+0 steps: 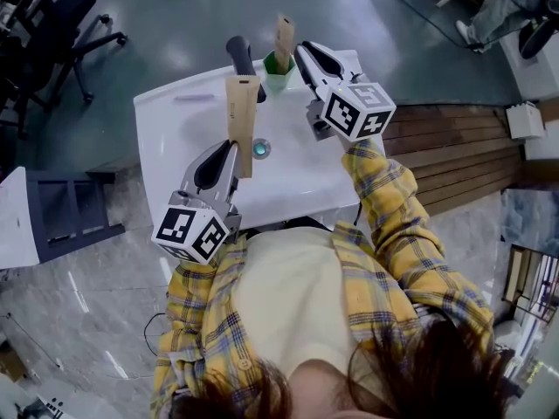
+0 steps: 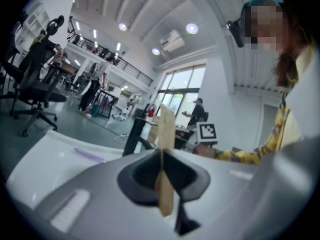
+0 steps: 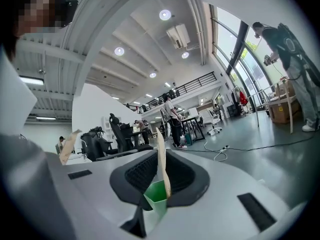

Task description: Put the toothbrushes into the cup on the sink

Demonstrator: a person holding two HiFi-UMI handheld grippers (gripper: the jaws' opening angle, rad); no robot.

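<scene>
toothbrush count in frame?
2: first toothbrush in the left gripper above the sink, second toothbrush in the right gripper at the green cup. Purple strip on the sink's rim might be a third.

cup (image 1: 278, 75) hemmed between faucet (image 1: 238, 51) and right claw (image 1: 295, 52), sink's (image 1: 175, 138) left side open

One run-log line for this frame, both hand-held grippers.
left hand-held gripper: shut on toothbrush, above sink | right hand-held gripper: shut on second toothbrush, lower end at green cup | task: not yet done
</scene>
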